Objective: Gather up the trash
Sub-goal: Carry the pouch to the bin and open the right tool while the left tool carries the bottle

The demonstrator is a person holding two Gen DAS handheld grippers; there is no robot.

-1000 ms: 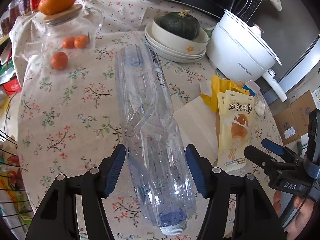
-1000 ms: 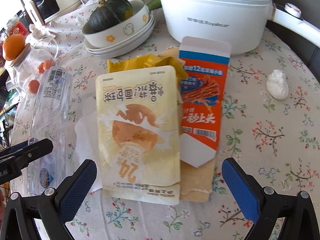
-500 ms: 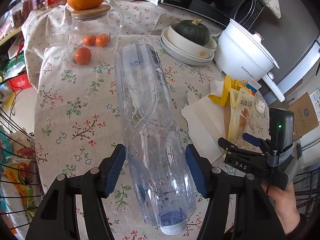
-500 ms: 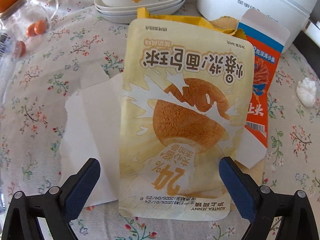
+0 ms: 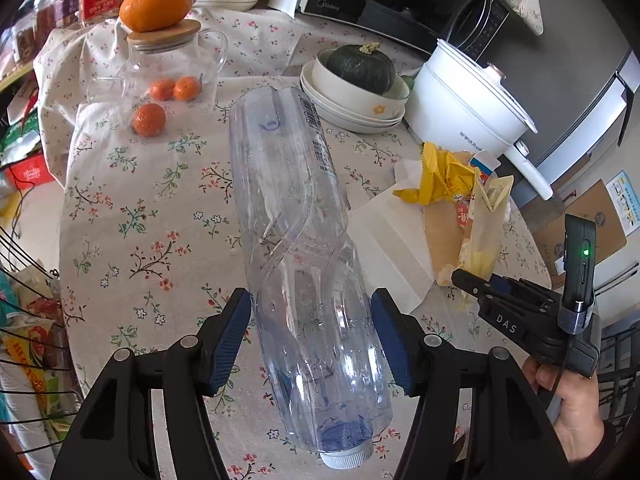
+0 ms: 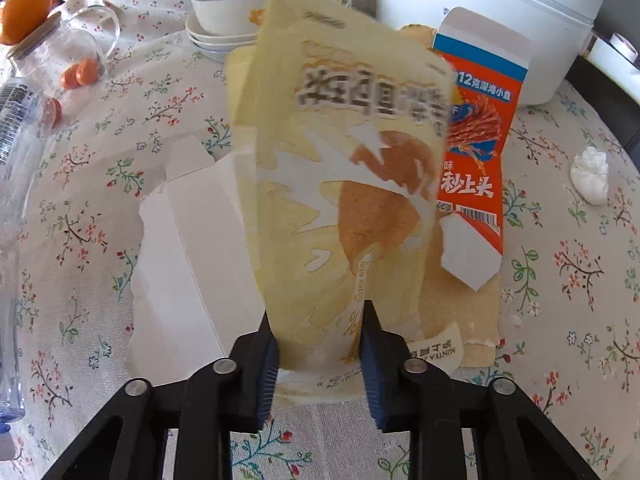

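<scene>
My left gripper (image 5: pixel 311 340) is shut on a crushed clear plastic bottle (image 5: pixel 296 240), held above the floral tablecloth with its white cap toward me. My right gripper (image 6: pixel 320 344) is shut on the lower end of a pale yellow snack pouch (image 6: pixel 340 184), which stands lifted and tilted off the table. The pouch also shows in the left wrist view (image 5: pixel 486 232), pinched by the right gripper (image 5: pixel 472 280). On the table lie an orange and blue carton (image 6: pixel 476 152), white torn paper (image 6: pixel 188 248), a yellow wrapper (image 5: pixel 440 176) and a white crumpled wad (image 6: pixel 590 174).
A white electric pot (image 5: pixel 468 104), stacked bowls with a green squash (image 5: pixel 356 88), a glass jar with an orange on its lid (image 5: pixel 164 48) and small oranges (image 5: pixel 150 120) stand at the back. A wire basket (image 5: pixel 24 320) is off the table's left edge.
My right gripper has closed on the yellow pouch and raised it off the table. My left gripper has lifted the bottle higher and pulled back from the table.
</scene>
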